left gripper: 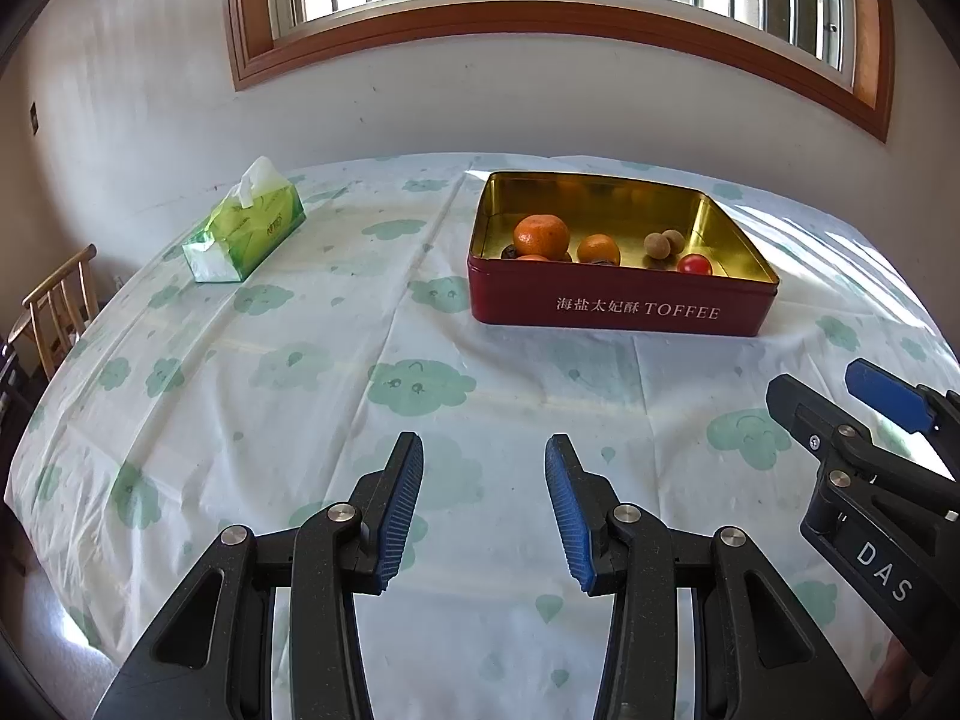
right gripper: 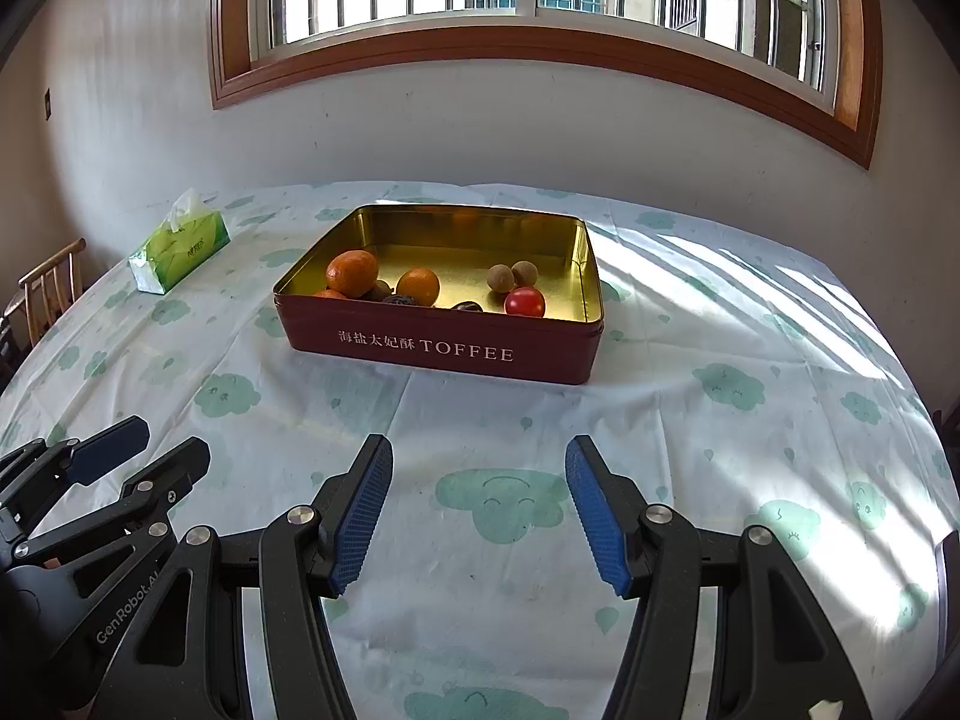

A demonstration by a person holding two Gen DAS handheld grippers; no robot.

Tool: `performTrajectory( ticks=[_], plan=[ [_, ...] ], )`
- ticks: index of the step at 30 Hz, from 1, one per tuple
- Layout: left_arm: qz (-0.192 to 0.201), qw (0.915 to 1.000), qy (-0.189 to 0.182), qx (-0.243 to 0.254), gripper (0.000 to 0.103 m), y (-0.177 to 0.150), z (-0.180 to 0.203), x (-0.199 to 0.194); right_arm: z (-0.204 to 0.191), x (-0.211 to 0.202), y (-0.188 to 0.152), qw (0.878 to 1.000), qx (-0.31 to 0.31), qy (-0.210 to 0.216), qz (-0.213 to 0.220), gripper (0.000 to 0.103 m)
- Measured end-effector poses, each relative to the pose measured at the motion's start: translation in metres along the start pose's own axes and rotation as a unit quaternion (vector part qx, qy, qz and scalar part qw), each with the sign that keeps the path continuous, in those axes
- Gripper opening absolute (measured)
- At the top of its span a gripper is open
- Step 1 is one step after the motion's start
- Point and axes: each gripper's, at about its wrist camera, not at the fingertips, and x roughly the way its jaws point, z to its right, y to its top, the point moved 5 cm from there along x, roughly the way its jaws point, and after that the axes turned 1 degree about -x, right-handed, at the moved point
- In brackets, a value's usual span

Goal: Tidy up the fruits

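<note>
A red toffee tin (left gripper: 624, 307) (right gripper: 444, 354) with a gold inside stands on the table. In it lie two oranges (left gripper: 541, 234) (right gripper: 352, 271), another orange (left gripper: 598, 249) (right gripper: 418, 285), two brown longans (left gripper: 663, 243) (right gripper: 512, 275), a red tomato (left gripper: 695, 264) (right gripper: 524, 302) and some dark fruits (right gripper: 401, 300). My left gripper (left gripper: 483, 462) is open and empty over the cloth, short of the tin. My right gripper (right gripper: 480, 465) is open and empty, also short of the tin. Each gripper shows in the other's view, the right one (left gripper: 840, 396) and the left one (right gripper: 156, 444).
A green tissue box (left gripper: 243, 227) (right gripper: 179, 247) lies at the far left of the table. The table has a white cloth with green clouds (left gripper: 420, 387) (right gripper: 504, 504). A wooden chair (left gripper: 60, 306) (right gripper: 45, 288) stands at the left edge. A wall with a window is behind.
</note>
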Motion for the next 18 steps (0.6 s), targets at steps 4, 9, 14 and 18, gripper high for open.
performTrajectory(
  ticks=[4,9,14,18],
  plan=[
    [-0.001,1.0000,0.000,0.001,0.044,-0.0004,0.0003,-0.0003,-0.0001,0.0005,-0.0002,1.000,-0.001,0.000,0.000,0.058],
    [0.000,1.0000,0.000,0.000,0.044,-0.0006,0.0011,-0.0002,-0.0001,0.0004,-0.0002,1.000,0.000,0.000,0.000,0.058],
    [-0.001,1.0000,-0.001,0.000,0.044,-0.0002,0.0013,0.0000,-0.0002,0.0005,0.0000,1.000,0.000,0.000,0.000,0.058],
    [-0.001,1.0000,0.000,0.001,0.044,0.0002,0.0016,-0.0002,-0.0001,0.0004,0.0000,1.000,0.000,0.000,-0.001,0.058]
  ],
)
